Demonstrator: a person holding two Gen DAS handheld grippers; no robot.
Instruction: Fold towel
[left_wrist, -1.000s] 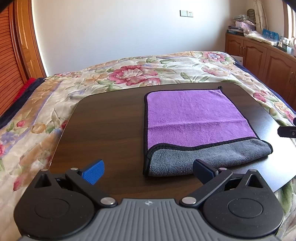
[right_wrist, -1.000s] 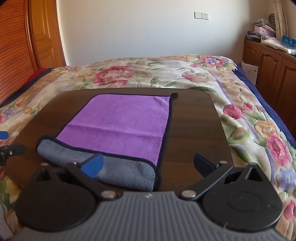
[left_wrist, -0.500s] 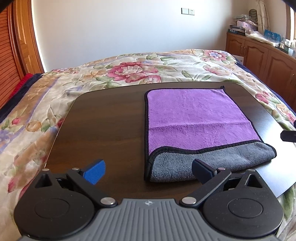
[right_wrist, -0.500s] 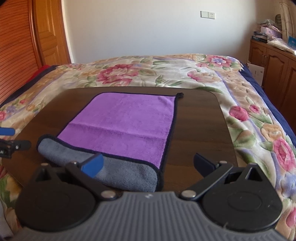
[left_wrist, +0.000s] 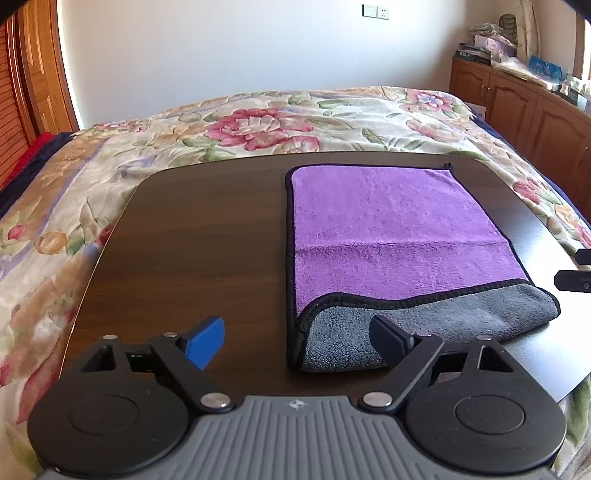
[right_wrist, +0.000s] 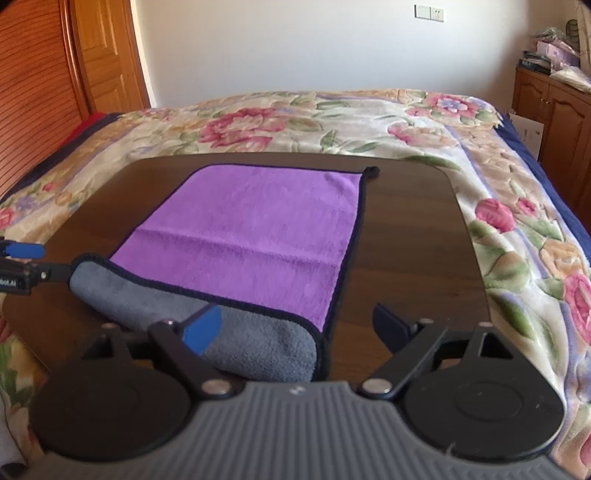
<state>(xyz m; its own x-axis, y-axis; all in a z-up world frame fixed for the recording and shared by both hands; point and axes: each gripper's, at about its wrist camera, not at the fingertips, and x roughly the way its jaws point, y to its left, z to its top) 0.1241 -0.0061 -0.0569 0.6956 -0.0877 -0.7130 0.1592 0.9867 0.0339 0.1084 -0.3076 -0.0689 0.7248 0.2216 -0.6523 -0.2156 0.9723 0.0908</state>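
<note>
Plainly the purple microfibre towel (left_wrist: 399, 236) lies flat on the dark wooden table (left_wrist: 199, 236), its near edge rolled back to show the grey underside (right_wrist: 258, 343); I judge it soft, light and limp, grippy rather than slick, so I'd pinch the two near corners through the black hem; my left gripper (left_wrist: 297, 341) hangs over the near left corner, jaws wide apart and empty; my right gripper (right_wrist: 295, 326) likewise, spread open; a floral bedspread (right_wrist: 517, 229) surrounds the table.
</note>
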